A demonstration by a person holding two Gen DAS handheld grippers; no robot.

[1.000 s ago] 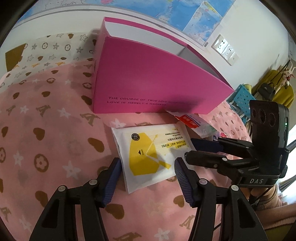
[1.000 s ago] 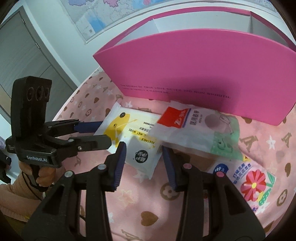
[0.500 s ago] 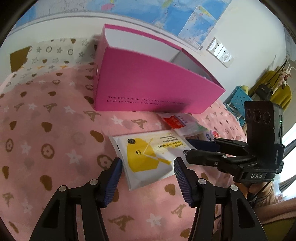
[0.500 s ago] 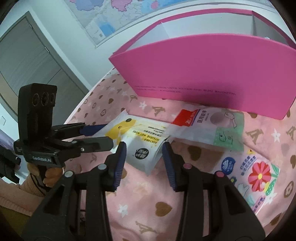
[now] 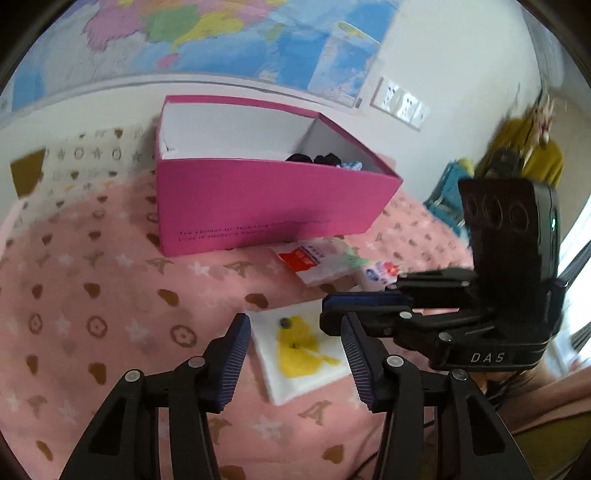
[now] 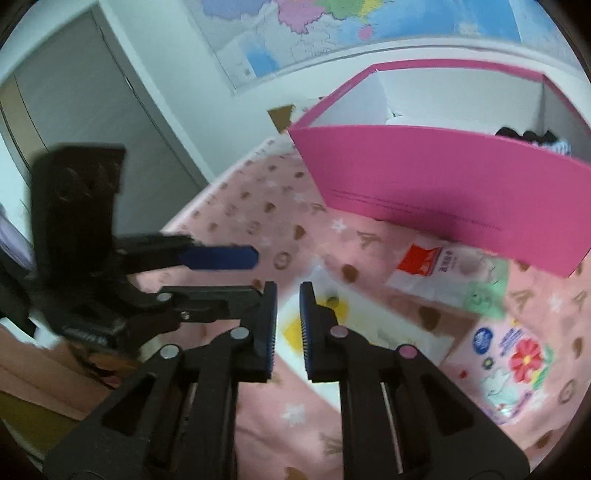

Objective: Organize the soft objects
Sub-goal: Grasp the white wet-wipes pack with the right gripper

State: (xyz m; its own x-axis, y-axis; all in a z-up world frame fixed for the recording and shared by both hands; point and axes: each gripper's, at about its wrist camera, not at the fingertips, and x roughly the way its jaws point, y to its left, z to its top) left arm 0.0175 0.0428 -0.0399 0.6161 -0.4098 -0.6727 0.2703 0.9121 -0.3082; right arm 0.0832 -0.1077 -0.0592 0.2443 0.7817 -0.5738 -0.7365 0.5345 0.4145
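In front of the pink box [image 5: 266,206], yellow wipes pack [image 5: 303,350] flat on bed; left gripper [image 5: 293,358] fingers spread to straddle it, right gripper [image 6: 288,325] fingers narrowly parted, empty.

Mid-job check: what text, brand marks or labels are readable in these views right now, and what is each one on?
"DAS": on the right gripper body, left wrist view.
Pink box front: two printed lines, too blurred.
Yellow wipes pack: print unreadable.
Red-label packet: characters too blurred.
Floral pack: unreadable.
Wall map: too small.

Both wrist views look down close over the bed toward the pink box [image 5: 273,206] [image 6: 454,206], sharing it.
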